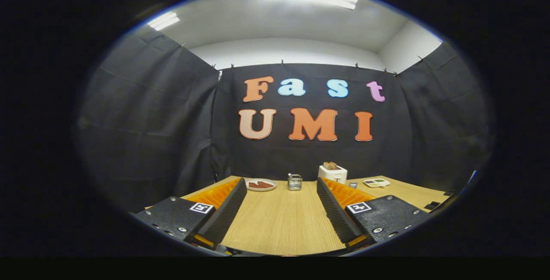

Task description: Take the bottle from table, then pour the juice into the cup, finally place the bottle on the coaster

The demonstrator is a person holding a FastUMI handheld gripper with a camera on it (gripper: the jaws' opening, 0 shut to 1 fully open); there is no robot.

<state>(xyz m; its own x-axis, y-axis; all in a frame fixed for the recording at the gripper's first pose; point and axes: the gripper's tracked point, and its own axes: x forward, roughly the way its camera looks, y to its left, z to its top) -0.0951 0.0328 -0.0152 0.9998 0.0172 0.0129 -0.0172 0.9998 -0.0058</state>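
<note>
A pale wooden counter (279, 220) is seen across the lower middle of the frame, backed by the black cloth wall. At the bottom of the frame the claw (281, 185) is held wide open, its two fingers spread well apart with nothing but bare wood between them.

Toward the far edge of the counter, right of centre, a white toaster (333, 172) is set, with what seems to be bread in its slot. Left of centre a white plate (261, 184) carries something reddish. A small tray-like item (377, 182) lies further right.

Between the fingertips and beyond them, at the middle of the frame, a small clear vessel (294, 181) stands upright; whether it is the bottle or the cup cannot be told at this size. No coaster can be made out. If glass, it is judged stiff, smooth, somewhat slippery and breakable, best taken at mid-body with both fingers square to its sides.

No brand, label or writing on any object is legible.
</note>
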